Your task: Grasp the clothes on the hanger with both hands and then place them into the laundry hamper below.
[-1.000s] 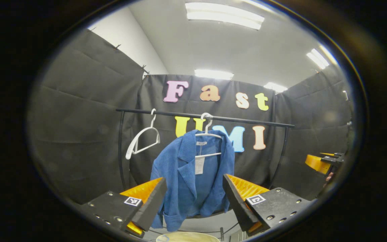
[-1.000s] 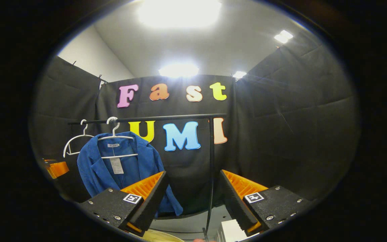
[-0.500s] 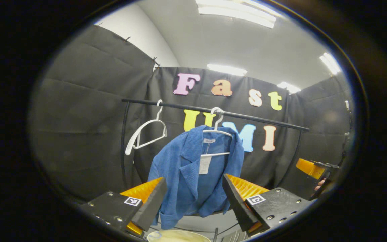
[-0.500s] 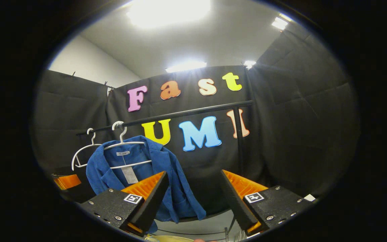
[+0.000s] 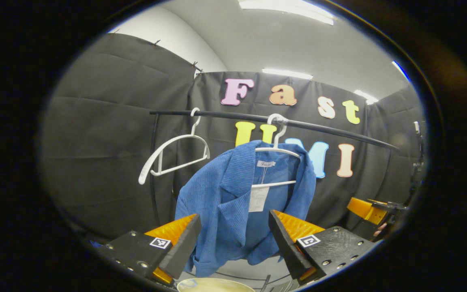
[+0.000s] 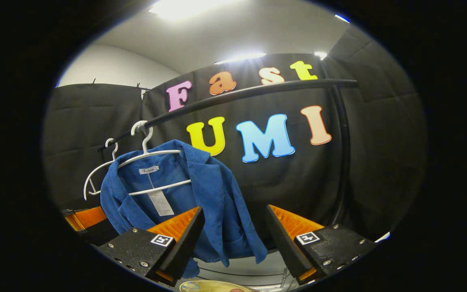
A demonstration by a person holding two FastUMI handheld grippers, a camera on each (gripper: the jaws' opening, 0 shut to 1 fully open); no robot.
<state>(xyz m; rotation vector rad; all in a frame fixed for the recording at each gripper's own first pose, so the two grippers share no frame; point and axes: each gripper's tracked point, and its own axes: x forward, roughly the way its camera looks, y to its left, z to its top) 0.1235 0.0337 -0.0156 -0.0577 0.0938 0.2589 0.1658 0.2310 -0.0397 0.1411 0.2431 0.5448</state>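
Blue jacket [image 5: 233, 202] hung on a white hanger [image 5: 276, 152] from the black rail [image 5: 258, 118], long axis vertical, open front facing the cameras, hem down toward the pale hamper rim [image 5: 213, 285] at the bottom edge. Empty white hanger [image 5: 172, 152] hung just left of it on the same rail. Left gripper [image 5: 233, 239] was spread wide, nothing between the fingers, jacket seen through the gap but apart from it. Left gripper view also caught the right gripper far right [image 5: 369, 209] with a bit of hand [image 5: 378, 232]. Right gripper [image 6: 231, 237] spread too, holding nothing; in its view the jacket [image 6: 201, 202] sat left of centre, rail [image 6: 237, 97] slanting up to the right, left gripper [image 6: 85, 219] at the left edge beside the jacket.
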